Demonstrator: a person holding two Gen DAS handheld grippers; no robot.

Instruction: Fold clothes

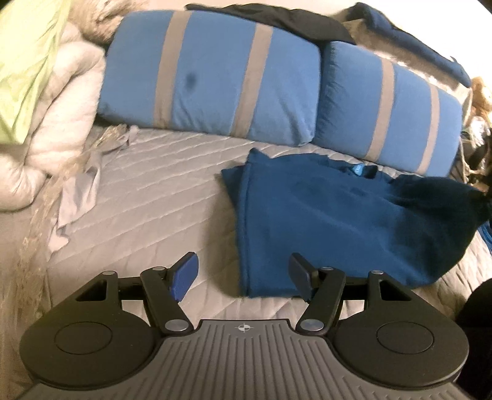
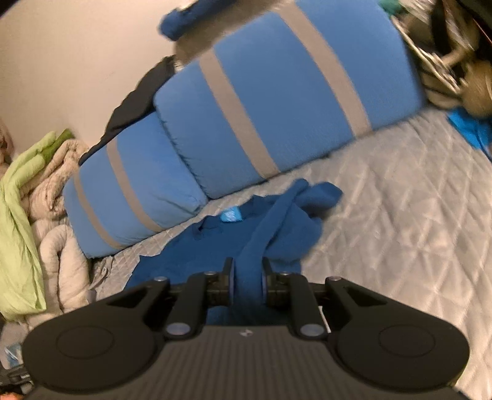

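A dark blue sweatshirt (image 1: 332, 221) lies partly folded on the grey quilted bed (image 1: 147, 197), its left side folded over and a light blue neck label near the pillows. My left gripper (image 1: 243, 277) is open and empty, just above the garment's near left corner. In the right wrist view my right gripper (image 2: 248, 283) is shut on a bunched strip of the blue sweatshirt (image 2: 270, 221), lifted off the rest of the garment. The right side of the sweatshirt is raised and in shadow in the left wrist view.
Two blue pillows with grey stripes (image 1: 215, 77) (image 2: 270, 101) lie along the back. A beige duvet (image 1: 52, 123) and a green cloth (image 1: 24, 61) are piled at the left. A small grey cloth (image 1: 77, 190) lies on the bed. Dark clothes (image 1: 276, 18) rest behind the pillows.
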